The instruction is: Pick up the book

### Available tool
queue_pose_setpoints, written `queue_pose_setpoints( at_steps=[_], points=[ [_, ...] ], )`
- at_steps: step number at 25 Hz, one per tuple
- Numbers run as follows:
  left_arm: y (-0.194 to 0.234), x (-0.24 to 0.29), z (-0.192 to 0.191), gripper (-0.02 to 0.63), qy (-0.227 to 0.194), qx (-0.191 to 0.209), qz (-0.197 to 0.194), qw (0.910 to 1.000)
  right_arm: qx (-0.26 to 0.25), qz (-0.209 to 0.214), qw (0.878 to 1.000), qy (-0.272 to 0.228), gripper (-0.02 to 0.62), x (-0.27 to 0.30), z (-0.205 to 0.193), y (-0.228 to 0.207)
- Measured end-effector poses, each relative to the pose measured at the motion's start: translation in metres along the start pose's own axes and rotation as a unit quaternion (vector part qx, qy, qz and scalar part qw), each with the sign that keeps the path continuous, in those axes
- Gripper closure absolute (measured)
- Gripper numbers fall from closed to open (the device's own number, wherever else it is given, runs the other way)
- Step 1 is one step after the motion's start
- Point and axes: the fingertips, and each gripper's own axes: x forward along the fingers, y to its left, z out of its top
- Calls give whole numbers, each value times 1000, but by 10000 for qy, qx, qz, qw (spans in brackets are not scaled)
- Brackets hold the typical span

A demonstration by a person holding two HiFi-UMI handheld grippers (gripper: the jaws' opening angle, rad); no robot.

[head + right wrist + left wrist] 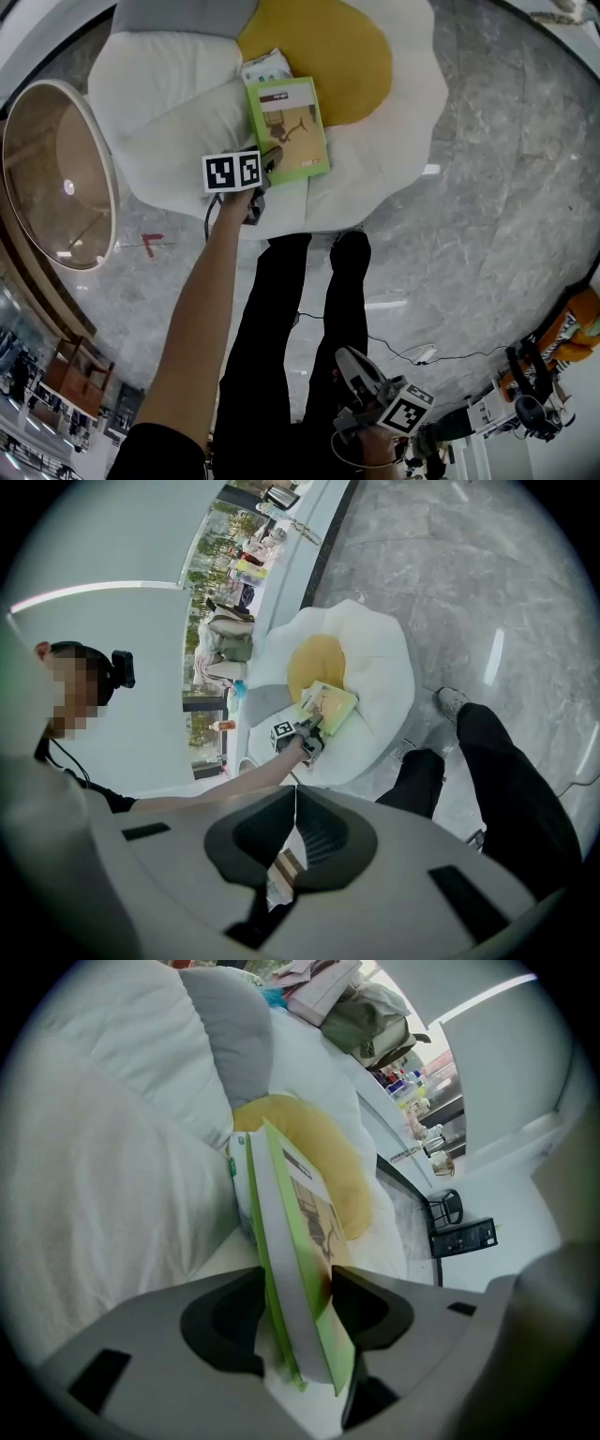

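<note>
Green-covered, the book [289, 129] lay on the egg-shaped cushion [159, 84], at 8 o'clock of its yellow centre.

Head view: the left gripper [270, 165] met the book's near edge from 7 o'clock, presumably because that edge faced the person and was easiest to reach. The right gripper [352, 366] hung at 5 o'clock, well apart, judged to be idle.

Left gripper view: the jaws were clamped on the book's edge, one pad on each face. The book ran away toward 12 o'clock.

Right gripper view: the jaws were closed together on nothing. The book appeared far off at 12 o'clock.
</note>
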Motion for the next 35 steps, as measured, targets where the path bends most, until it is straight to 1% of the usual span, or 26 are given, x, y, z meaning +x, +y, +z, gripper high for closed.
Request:
queue_pose_setpoints(
  at_steps=[3,6,10,15,20,29,35],
  points=[
    [-5,-7,-2,390,-93,-145,-108,9998,-34,-64,9999,113,577,-1,-6,-1],
    [-11,-14,-5,408,-178,-280,-199,9992,-201,-75,9995,211,577,-3,-7,2],
    [-20,-26,-3,426,-298,-352,-236,9987,-311,41,9994,177,577,-7,-4,11],
    [-40,-47,-13,442,-277,-341,-281,9986,-381,117,9992,99,577,-27,-8,18],
    [-50,-56,-16,446,-344,-631,-405,9966,-519,180,9984,128,578,-31,-8,25],
    [-76,-94,-12,446,-437,-847,-664,9932,-932,282,9952,91,577,-42,3,63],
    [-106,-136,0,446,-672,-1063,-986,9871,-1143,408,9926,-48,578,-57,1,92]
  ],
)
